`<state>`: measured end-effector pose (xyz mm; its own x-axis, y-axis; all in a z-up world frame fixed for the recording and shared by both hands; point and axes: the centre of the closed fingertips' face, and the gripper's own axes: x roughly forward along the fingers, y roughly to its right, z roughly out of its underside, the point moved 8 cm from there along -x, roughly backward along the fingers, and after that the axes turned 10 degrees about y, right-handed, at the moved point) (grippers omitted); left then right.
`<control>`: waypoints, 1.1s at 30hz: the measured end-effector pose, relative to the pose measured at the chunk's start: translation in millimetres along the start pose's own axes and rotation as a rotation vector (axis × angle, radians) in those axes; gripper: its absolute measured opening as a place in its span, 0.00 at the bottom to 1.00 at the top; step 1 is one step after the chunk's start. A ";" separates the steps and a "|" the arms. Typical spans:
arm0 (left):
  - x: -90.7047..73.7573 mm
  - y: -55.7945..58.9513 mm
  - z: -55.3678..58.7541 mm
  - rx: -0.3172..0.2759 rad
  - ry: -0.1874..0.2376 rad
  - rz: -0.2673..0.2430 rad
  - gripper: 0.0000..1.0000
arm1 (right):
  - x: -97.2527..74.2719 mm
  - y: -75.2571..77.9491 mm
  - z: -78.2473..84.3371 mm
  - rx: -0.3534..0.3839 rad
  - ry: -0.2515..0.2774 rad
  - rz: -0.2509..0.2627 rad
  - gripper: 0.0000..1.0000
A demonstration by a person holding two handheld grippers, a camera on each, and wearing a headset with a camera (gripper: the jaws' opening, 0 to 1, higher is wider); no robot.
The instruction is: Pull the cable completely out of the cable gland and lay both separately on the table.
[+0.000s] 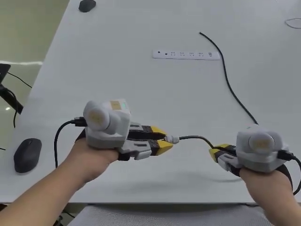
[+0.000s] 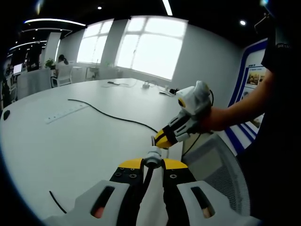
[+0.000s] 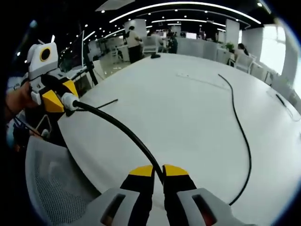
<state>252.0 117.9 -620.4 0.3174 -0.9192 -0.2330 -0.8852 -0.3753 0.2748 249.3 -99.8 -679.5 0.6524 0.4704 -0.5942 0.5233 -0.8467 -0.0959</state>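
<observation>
Small white plastic cable gland (image 1: pixel 173 139) is pinched in left claw (image 1: pixel 165 141). Thin black cable (image 1: pixel 195 138), one end seated in gland, is clamped by right claw (image 1: pixel 214 153) above white table (image 1: pixel 141 89).

The white table (image 1: pixel 141 89) carries a power strip (image 1: pixel 186 54), a black cord (image 1: pixel 230 84) and a mouse (image 1: pixel 27 154).

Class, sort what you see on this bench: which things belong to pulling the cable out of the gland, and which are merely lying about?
In the job: cable gland, cable, left gripper holding the gland, right gripper holding the cable.

Lying about: power strip, long black cord, mouse.
</observation>
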 end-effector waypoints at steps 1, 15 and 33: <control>-0.5 -0.3 -0.1 0.002 -0.001 -0.002 0.15 | -0.8 0.3 -0.6 -0.010 0.005 0.004 0.02; 0.9 -6.9 -2.4 0.016 -0.008 -0.008 0.15 | -8.9 -29.0 -40.5 -0.054 0.091 -0.127 0.22; 3.5 -5.3 -1.6 0.029 -0.014 0.013 0.15 | -0.6 -85.2 -76.2 -0.547 0.062 -0.220 0.10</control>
<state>258.3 116.5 -621.2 0.3015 -0.9219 -0.2432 -0.8987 -0.3600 0.2506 246.1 -9.0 -610.1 0.5187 0.6481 -0.5576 0.8458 -0.4842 0.2239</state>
